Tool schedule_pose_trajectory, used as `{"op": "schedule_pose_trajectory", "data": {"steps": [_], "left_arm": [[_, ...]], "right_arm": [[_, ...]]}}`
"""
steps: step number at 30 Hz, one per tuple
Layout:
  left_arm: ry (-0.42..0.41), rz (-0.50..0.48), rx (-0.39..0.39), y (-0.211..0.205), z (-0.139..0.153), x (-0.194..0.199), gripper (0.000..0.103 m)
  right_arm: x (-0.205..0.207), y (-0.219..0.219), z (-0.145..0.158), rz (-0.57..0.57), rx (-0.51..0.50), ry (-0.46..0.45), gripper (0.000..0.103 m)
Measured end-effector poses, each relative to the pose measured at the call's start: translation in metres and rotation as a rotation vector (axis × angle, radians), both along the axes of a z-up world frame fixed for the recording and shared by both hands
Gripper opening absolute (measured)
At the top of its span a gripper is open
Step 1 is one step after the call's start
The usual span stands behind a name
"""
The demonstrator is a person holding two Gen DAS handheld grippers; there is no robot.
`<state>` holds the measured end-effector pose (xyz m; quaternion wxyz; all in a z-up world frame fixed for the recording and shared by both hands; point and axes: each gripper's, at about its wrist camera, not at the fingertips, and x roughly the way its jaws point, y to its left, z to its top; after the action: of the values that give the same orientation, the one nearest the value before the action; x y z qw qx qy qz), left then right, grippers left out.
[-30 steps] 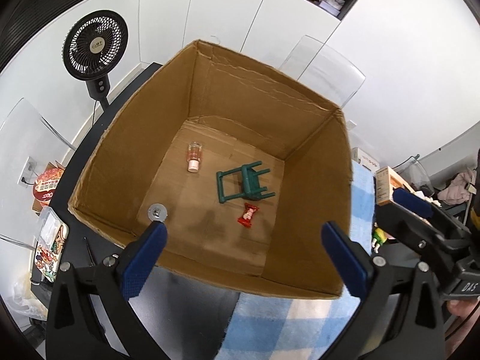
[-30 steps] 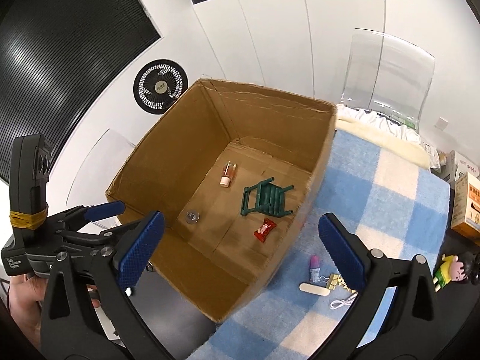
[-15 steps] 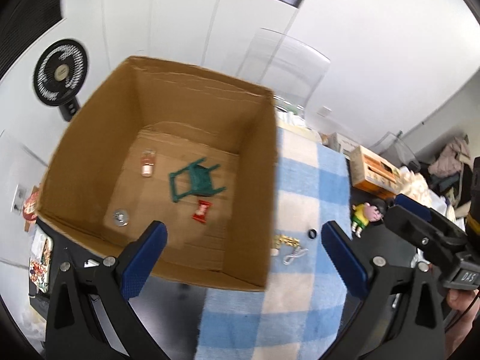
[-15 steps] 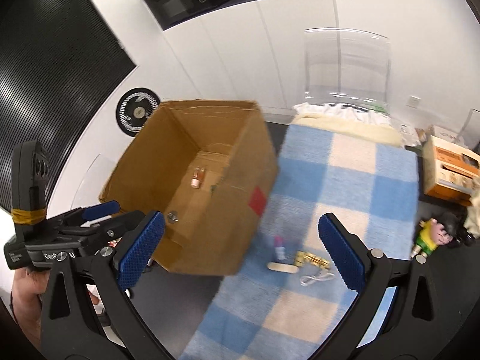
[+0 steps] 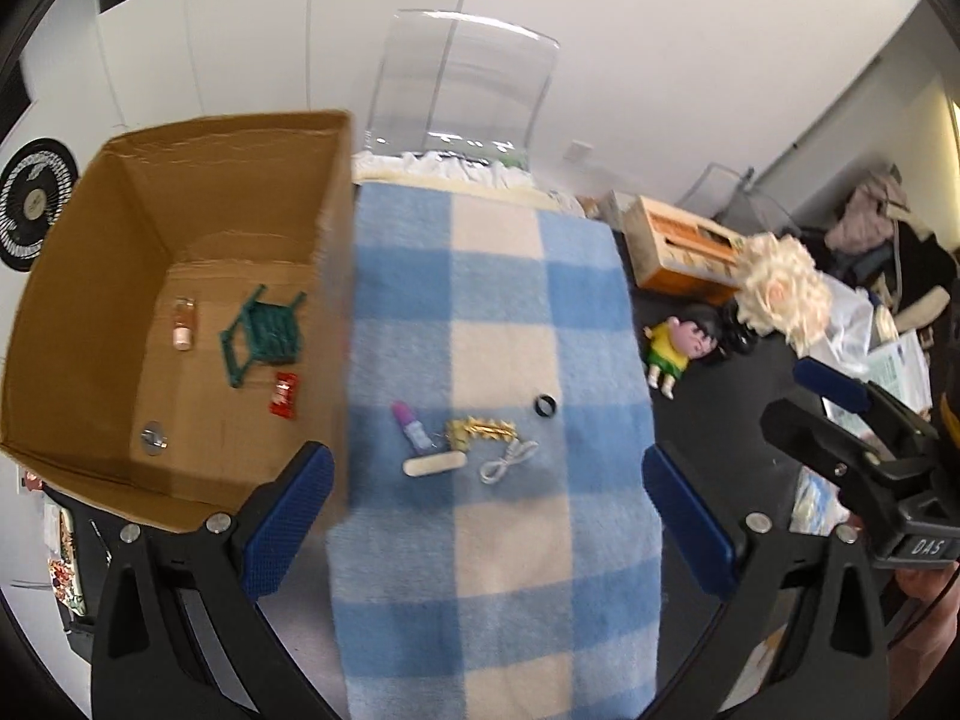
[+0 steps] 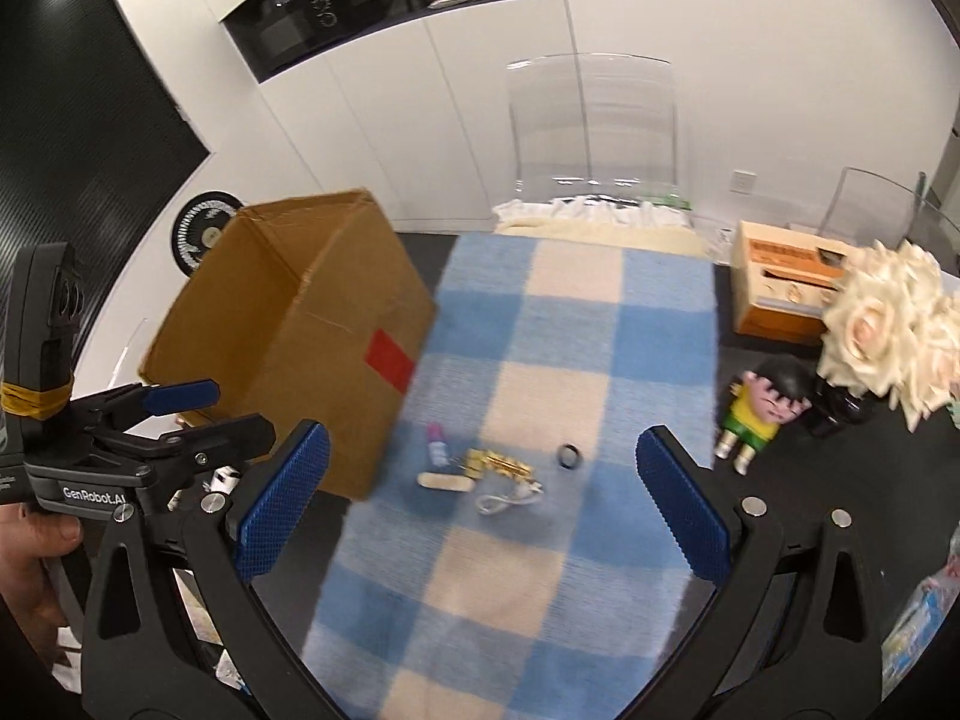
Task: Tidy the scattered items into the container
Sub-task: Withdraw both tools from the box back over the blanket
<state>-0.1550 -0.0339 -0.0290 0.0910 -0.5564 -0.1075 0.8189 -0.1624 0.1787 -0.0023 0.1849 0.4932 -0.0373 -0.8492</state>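
An open cardboard box (image 5: 78, 276) (image 6: 300, 324) stands at the left of a blue-and-cream checked blanket (image 5: 498, 312) (image 6: 540, 360). Inside lie a green toy chair (image 5: 264, 330), a small bottle (image 5: 182, 324), a red wrapper (image 5: 283, 401) and a metal disc (image 5: 153, 438). On the blanket lie a pink tube (image 5: 411, 429) (image 6: 437, 447), a cream stick (image 5: 433, 464) (image 6: 447, 481), a gold clip (image 5: 480, 429) (image 6: 495, 463), a white cord (image 5: 507, 459) (image 6: 507, 497) and a black ring (image 5: 545, 405) (image 6: 569, 456). My left gripper (image 5: 486, 525) and right gripper (image 6: 480, 504) are open and empty, above and short of these items.
A cartoon figurine (image 5: 678, 348) (image 6: 759, 414), a cream flower bunch (image 5: 780, 294) (image 6: 894, 330) and an orange box (image 5: 684, 252) (image 6: 786, 282) stand right of the blanket on the dark table. A clear chair (image 6: 594, 132) is behind. A fan (image 5: 30, 210) stands far left.
Both views have swung right, from over the box to over the blanket. The loose items now lie between the fingers. Both grippers stay open and empty.
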Motion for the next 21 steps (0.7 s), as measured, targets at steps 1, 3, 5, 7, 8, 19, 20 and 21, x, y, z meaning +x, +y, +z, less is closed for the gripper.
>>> {"op": "schedule_pose_trajectory", "data": {"steps": [1,3,5,7,8,19,20,21], "left_arm": [[-0.005,-0.007,0.003,0.005,-0.002,0.001,0.103],[-0.021,-0.017,0.002,0.013,-0.010,0.003,0.103],[-0.040,-0.015,0.001,0.019,-0.020,0.004,0.103],[-0.060,-0.009,-0.003,0.023,-0.031,0.005,0.103],[-0.070,-0.006,-0.007,0.025,-0.037,0.006,0.103],[-0.183,0.050,0.001,0.032,-0.102,0.008,0.102],[-0.192,0.059,0.003,0.032,-0.108,0.007,0.102],[-0.202,0.068,0.004,0.031,-0.115,0.006,0.102]], "right_arm": [[0.002,0.005,-0.003,-0.005,-0.001,-0.005,0.103],[0.004,0.014,-0.010,-0.017,-0.006,-0.017,0.103],[0.007,0.020,-0.017,-0.022,-0.002,-0.025,0.103],[0.007,0.023,-0.027,-0.017,0.009,-0.039,0.099],[0.008,0.024,-0.032,-0.012,0.015,-0.046,0.098],[-0.007,0.020,-0.096,0.053,0.029,-0.152,0.081],[-0.009,0.019,-0.102,0.058,0.030,-0.163,0.080],[-0.012,0.018,-0.109,0.063,0.032,-0.173,0.078]]}}
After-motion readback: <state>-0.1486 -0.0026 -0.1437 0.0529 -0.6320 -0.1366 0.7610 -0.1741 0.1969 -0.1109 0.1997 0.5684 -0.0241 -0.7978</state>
